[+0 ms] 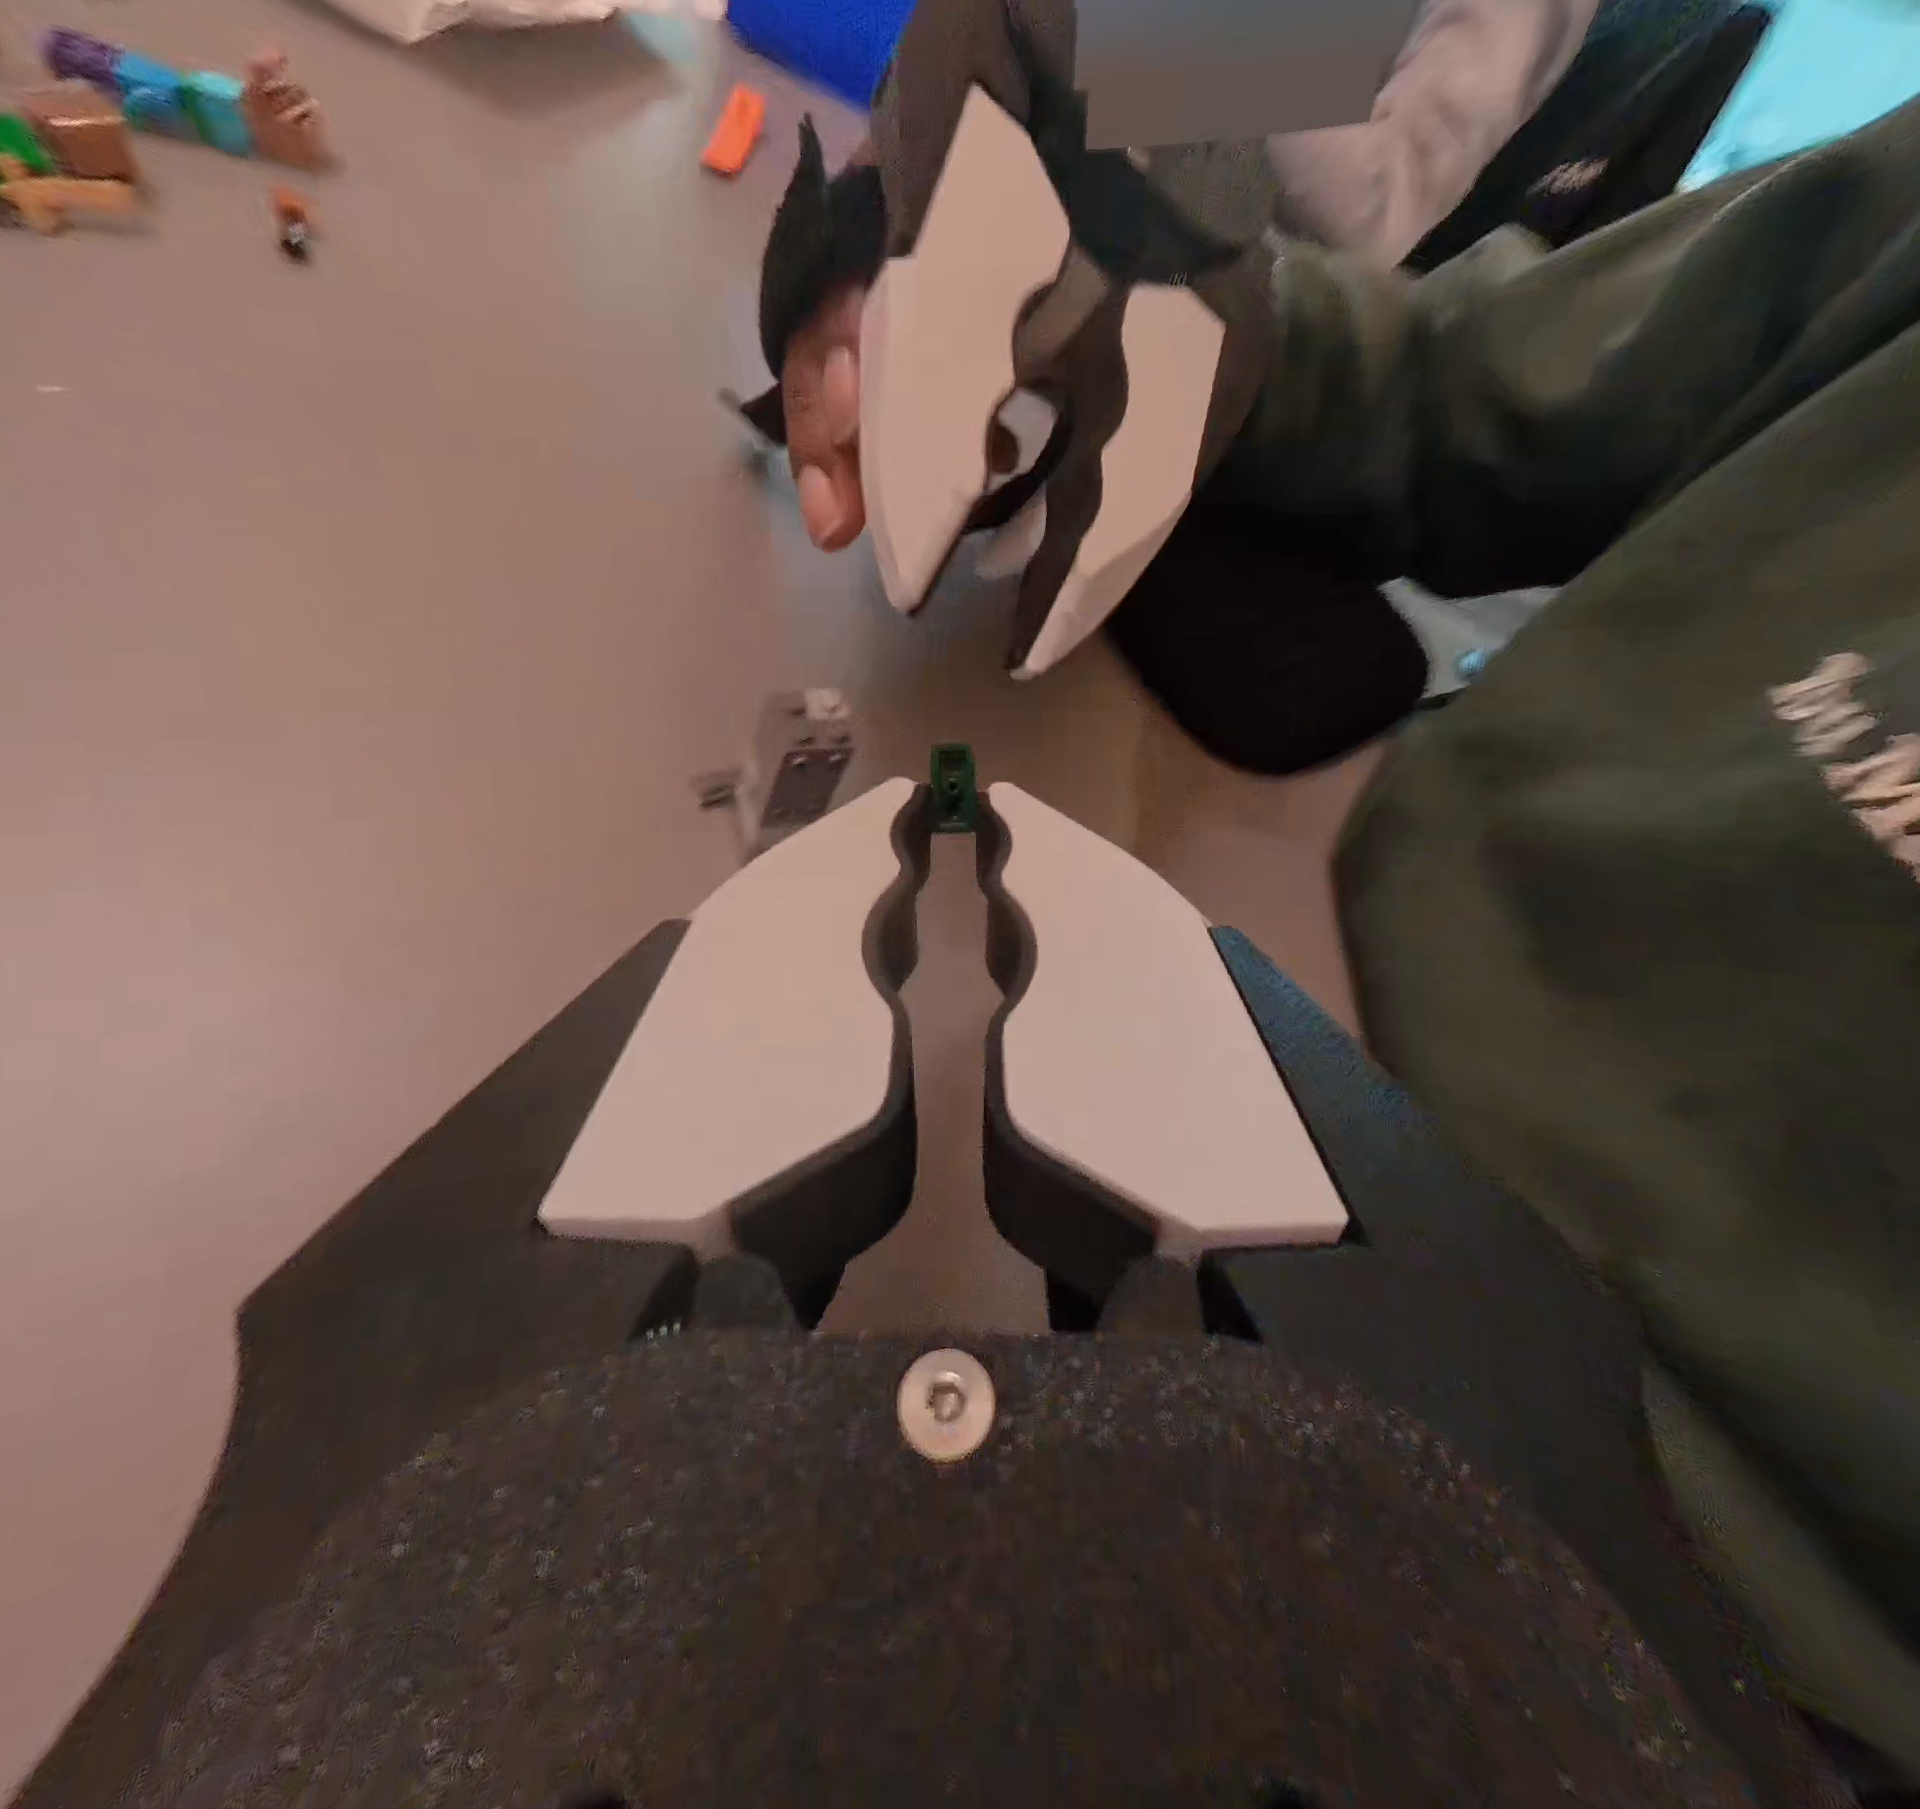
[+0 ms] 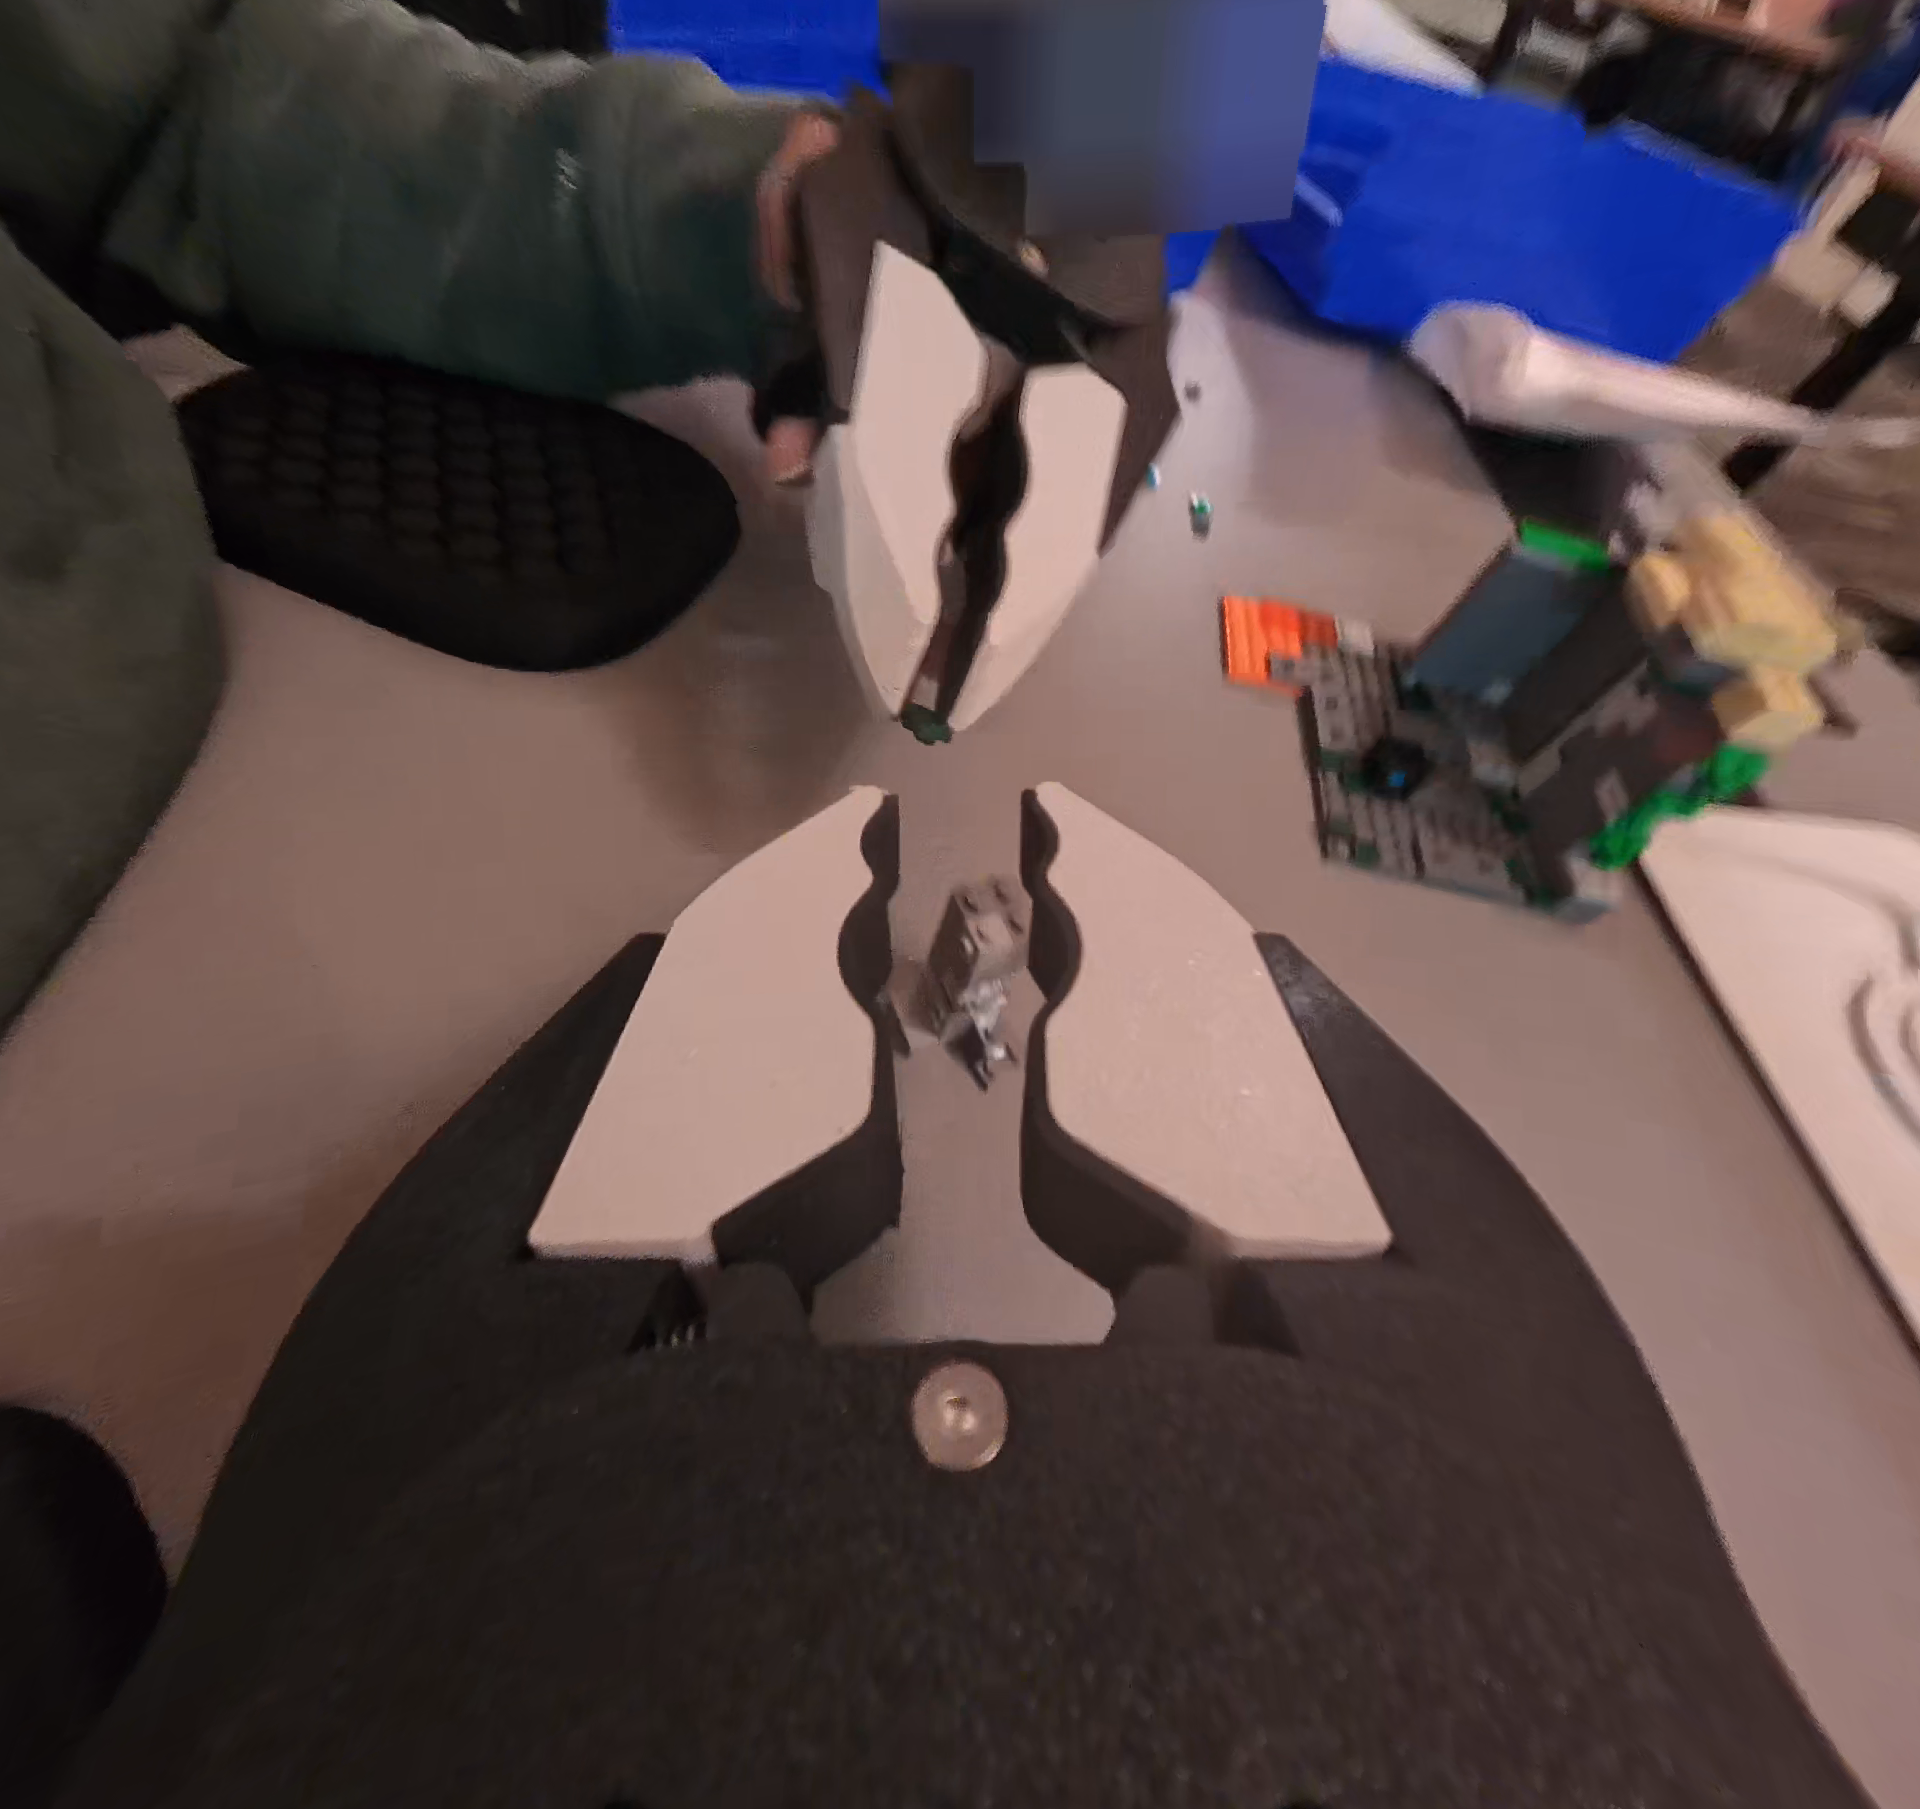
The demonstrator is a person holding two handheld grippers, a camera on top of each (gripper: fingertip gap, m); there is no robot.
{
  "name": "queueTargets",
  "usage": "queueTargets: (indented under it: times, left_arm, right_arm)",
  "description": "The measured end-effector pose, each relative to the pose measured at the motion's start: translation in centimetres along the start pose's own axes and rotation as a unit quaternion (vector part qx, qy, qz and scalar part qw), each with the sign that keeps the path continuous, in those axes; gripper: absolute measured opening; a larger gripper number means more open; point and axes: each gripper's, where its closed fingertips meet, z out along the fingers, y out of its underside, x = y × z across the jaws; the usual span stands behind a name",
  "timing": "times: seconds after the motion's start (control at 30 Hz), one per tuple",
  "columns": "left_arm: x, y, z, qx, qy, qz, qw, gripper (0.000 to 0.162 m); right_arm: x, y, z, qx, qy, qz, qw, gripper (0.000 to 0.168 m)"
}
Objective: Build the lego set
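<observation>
My left gripper (image 1: 951, 795) is shut on a small dark green Lego piece (image 1: 951, 785) at its fingertips, held above the grey table. In the right wrist view the left gripper (image 2: 928, 710) points down with the green piece (image 2: 927, 723) at its tip. My right gripper (image 2: 958, 798) is open and empty, tip to tip with the left one and a little apart. It also shows in the left wrist view (image 1: 968, 639). A small grey Lego figure (image 2: 971, 970) lies on the table below the right gripper's open fingers; it also shows in the left wrist view (image 1: 800, 762).
A partly built Lego model (image 2: 1558, 720) with an orange piece (image 2: 1273, 637) beside it stands to the right. A white sheet (image 2: 1818, 980) lies at the right edge. A blue bin (image 2: 1507, 201) is behind. Loose Lego blocks (image 1: 156, 118) sit far left. A person's green sleeve (image 1: 1558, 409) is close. The grippers are tip to tip, or close to it. Both grippers' tips are roughly 25 cm from the partly built Lego model (image 2: 1558, 720).
</observation>
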Motion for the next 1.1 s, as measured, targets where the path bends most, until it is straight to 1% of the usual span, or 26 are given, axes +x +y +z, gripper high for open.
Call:
queueTargets:
  times: [0.1, 0.2, 0.3, 0.37, 0.4, 0.47, 0.57, 0.67, 0.77, 0.87, 0.97, 1.1]
  left_arm:
    - [1.4, -0.6, 0.1, 0.024, 0.06, -0.019, 0.998, 0.008]
    - [2.4, -0.3, 0.5, 0.018, 0.093, -0.027, 0.995, 0.007]
    - [2.9, 0.0, 1.0, 0.007, 0.104, -0.028, 0.994, 0.008]
    - [2.9, 0.2, 1.2, -0.002, 0.101, -0.026, 0.995, 0.008]
    - [2.9, 0.2, 1.2, -0.002, 0.1, -0.026, 0.995, 0.008]
    - [2.6, 0.1, 1.2, 0.001, 0.091, -0.027, 0.995, 0.008]
    - [1.9, -0.2, 0.8, 0.007, 0.052, -0.001, 0.999, 0.012]
    - [0.7, -1.3, 0.1, 0.026, -0.025, 0.048, 0.998, 0.014]
    - [-0.8, -2.6, -0.5, 0.043, -0.124, 0.1, 0.986, 0.015]
    - [-1.4, -3.6, -0.7, 0.049, -0.195, 0.143, 0.969, 0.015]
    - [-1.2, -4.4, -0.4, 0.056, -0.23, 0.183, 0.954, 0.014]
    - [-0.6, -5.0, -0.3, 0.066, -0.244, 0.211, 0.944, 0.011]
  right_arm:
    - [-1.2, -0.9, 0.2, -0.012, 0.003, -0.08, 0.997, 0.02]
    - [-2.4, -1.2, 0.6, -0.023, 0.001, -0.132, 0.991, 0.02]
    - [-3.1, -1.1, 1.0, -0.033, -0.005, -0.156, 0.987, 0.018]
    - [-3.2, -0.9, 1.2, -0.035, -0.002, -0.166, 0.985, 0.012]
    - [-3.2, -0.9, 1.2, -0.034, -0.002, -0.167, 0.985, 0.007]
    - [-3.1, -0.7, 1.2, -0.039, -0.005, -0.149, 0.988, 0.006]
    - [-2.1, -0.6, 1.0, -0.037, 0.0, -0.09, 0.995, 0.005]
    - [-0.1, -0.5, 0.4, -0.027, 0.022, 0.002, 0.999, 0.005]
    - [1.2, -1.2, -0.1, 0.007, 0.03, 0.08, 0.996, 0.004]
    - [2.1, -2.0, -0.4, 0.041, 0.037, 0.133, 0.99, 0.004]
    - [2.4, -2.6, -0.6, 0.066, 0.038, 0.156, 0.985, 0.004]
    - [2.2, -2.7, -0.6, 0.071, 0.033, 0.157, 0.984, 0.004]
